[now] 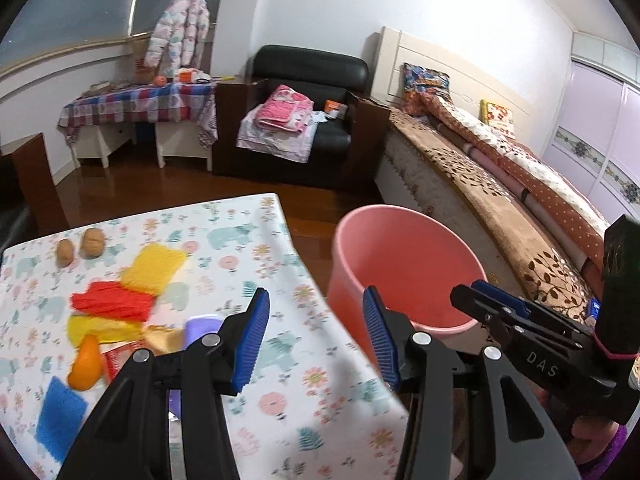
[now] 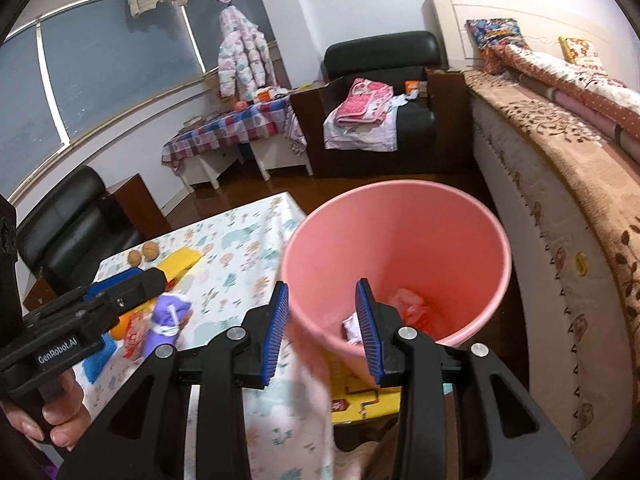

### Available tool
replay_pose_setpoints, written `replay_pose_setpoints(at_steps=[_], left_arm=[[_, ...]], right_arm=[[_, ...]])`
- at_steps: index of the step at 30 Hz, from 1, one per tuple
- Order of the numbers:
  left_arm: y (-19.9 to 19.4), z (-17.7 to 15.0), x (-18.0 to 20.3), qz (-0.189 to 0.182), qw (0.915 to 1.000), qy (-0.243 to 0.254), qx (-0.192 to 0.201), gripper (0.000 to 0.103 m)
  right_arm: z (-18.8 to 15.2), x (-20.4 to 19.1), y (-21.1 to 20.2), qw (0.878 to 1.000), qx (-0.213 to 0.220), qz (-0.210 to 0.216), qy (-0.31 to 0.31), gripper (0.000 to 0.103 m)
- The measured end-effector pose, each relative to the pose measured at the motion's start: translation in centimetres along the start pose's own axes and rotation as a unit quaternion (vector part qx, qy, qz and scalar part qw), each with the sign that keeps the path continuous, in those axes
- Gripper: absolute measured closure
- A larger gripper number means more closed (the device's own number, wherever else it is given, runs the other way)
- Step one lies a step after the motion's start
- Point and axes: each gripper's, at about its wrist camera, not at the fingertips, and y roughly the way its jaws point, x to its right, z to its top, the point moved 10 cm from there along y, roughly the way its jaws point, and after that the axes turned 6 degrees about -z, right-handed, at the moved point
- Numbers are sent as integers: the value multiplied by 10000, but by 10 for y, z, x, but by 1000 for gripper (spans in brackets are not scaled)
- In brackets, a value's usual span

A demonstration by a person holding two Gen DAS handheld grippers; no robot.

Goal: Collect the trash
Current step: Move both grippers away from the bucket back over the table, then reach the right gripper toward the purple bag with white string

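Jaws are standing spread and empty on both tools: the left gripper [image 1: 316, 336] is hanging over the near edge of the floral worktop [image 1: 248, 248], and the right gripper [image 2: 322, 330] is reaching over the near rim of the pink bucket [image 2: 496, 248], which is standing on the floor just beside the worktop and the bed [image 2: 568, 184]. Crumpled scraps [image 2: 404, 308] are already lying in the bucket's bottom. The remaining trash is sitting well to the left on the worktop: a purple wrapper [image 2: 170, 314], red mesh [image 1: 112, 300], yellow mesh [image 1: 154, 268], a blue pad [image 1: 60, 410], an orange peel [image 1: 85, 364] and two walnuts [image 1: 82, 248]. The job appears partly done. The risks from here are looking plain: light, loose mesh could be slipping from a shallow pinch or snagging a neighbouring piece, the round walnuts could be rolling off the cloth under a glancing touch, and a careless swing could be tipping the light bucket.
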Motion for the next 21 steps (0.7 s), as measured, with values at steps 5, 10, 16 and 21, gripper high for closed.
replay_pose_setpoints(at_steps=[5, 10, 16, 21], left_arm=[[-22, -7, -27, 197, 9998, -36, 92, 55], [-45, -21, -67, 479, 9986, -190, 112, 55], [-71, -34, -122, 884, 9953, -368, 152, 55], [-81, -48, -164, 1187, 9916, -513, 38, 55]], right_arm=[[-10, -19, 2, 9997, -159, 142, -107, 67], [-18, -38, 2, 9990, -289, 312, -130, 67], [-28, -64, 7, 9972, -497, 507, -240, 67], [-37, -94, 16, 9932, -739, 823, -374, 67]])
